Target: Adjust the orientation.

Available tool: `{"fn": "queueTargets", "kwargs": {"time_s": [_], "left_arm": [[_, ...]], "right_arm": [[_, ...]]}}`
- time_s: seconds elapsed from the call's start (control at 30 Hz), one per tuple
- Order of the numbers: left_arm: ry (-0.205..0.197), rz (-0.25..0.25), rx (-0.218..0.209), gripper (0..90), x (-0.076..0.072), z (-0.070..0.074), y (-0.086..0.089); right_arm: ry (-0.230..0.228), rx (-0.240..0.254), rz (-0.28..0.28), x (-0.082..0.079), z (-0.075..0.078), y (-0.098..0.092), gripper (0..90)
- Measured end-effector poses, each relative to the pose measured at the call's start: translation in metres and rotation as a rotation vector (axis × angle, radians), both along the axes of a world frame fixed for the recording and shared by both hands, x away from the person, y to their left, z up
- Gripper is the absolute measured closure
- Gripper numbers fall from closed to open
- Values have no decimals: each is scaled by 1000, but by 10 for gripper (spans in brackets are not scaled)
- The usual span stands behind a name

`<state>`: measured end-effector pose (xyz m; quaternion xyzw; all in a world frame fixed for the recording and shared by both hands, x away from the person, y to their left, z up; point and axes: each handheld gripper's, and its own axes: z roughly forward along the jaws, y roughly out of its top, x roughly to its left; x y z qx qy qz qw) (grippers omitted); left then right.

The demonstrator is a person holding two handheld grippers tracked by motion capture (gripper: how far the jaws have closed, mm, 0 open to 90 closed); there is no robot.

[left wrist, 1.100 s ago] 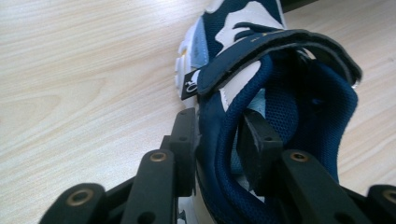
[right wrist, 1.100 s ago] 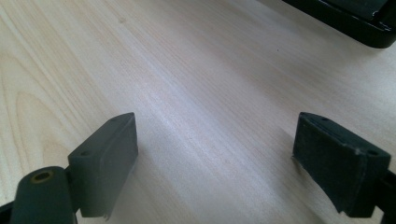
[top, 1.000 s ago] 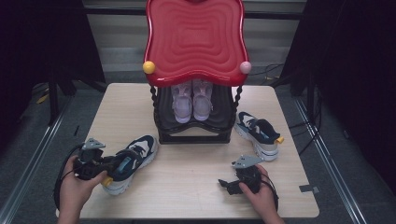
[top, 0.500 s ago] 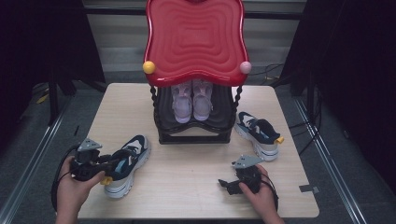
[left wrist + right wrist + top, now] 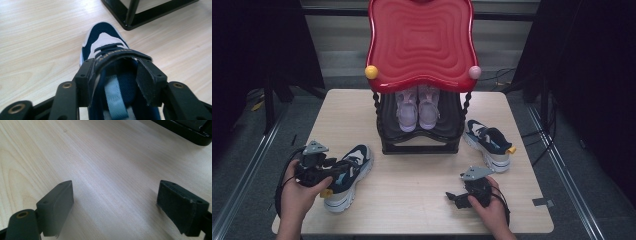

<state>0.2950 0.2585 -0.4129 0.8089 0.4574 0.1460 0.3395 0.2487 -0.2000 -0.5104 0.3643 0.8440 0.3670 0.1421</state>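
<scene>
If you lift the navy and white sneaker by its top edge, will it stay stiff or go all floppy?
The navy and white sneaker would probably bend at the collar, since its mesh upper looks soft where the left gripper straddles it. The thick white sole likely keeps the bottom stiff. It looks fairly light, and flat enough not to roll on the wooden table.
</scene>
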Motion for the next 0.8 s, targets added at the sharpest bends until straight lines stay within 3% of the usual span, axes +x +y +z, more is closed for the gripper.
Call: {"fn": "queueTargets", "kwargs": {"time_s": [0.2,0.37,0.5,0.57,0.63,0.73,0.77,0.8], "left_arm": [[2,-4,0,492,5,-1,0],[17,29,12,447,4,-3,7],[40,28,51,430,5,-14,7],[56,37,27,442,7,-16,10],[59,43,23,484,8,-16,10],[57,42,40,695,9,-14,11],[73,44,21,707,10,-14,9],[70,46,42,722,10,-12,7]], "right_arm": [[0,0,0,0,0,0,133],[0,0,0,0,0,0,133],[0,0,0,0,0,0,133],[0,0,0,0,0,0,133],[0,0,0,0,0,0,133],[0,0,0,0,0,0,133],[0,0,0,0,0,0,133],[0,0,0,0,0,0,133]]}}
